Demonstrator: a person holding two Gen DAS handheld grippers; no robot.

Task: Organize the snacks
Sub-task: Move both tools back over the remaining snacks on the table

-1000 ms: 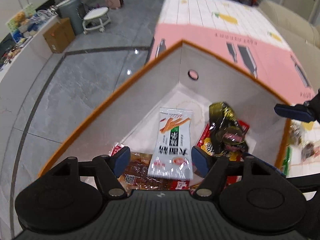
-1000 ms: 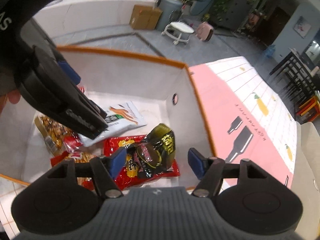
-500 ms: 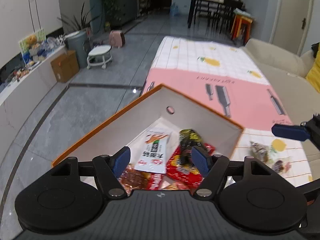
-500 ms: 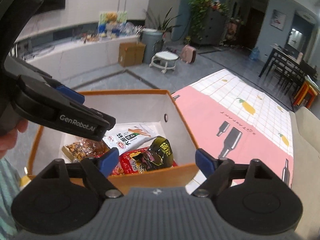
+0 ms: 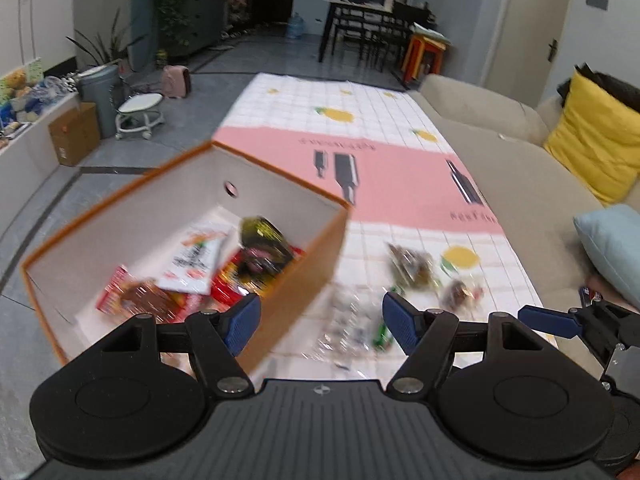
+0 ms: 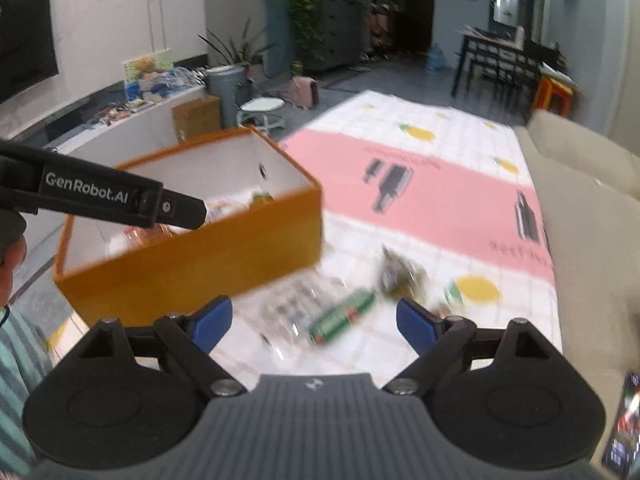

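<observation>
left gripper (image 5: 318,326) jaws spread, empty | right gripper (image 6: 314,322) jaws spread, empty | orange box (image 5: 296,276) holds snack packets (image 5: 192,264) | loose snacks (image 6: 344,316) on surface (image 6: 420,208) beside box

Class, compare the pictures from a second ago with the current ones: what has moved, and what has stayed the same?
Both grippers have pulled up and back from inside the orange box; the left gripper and right gripper now hang open and empty over the loose snacks on the tablecloth. Nothing was grasped. The packets in the box lie as before.
</observation>
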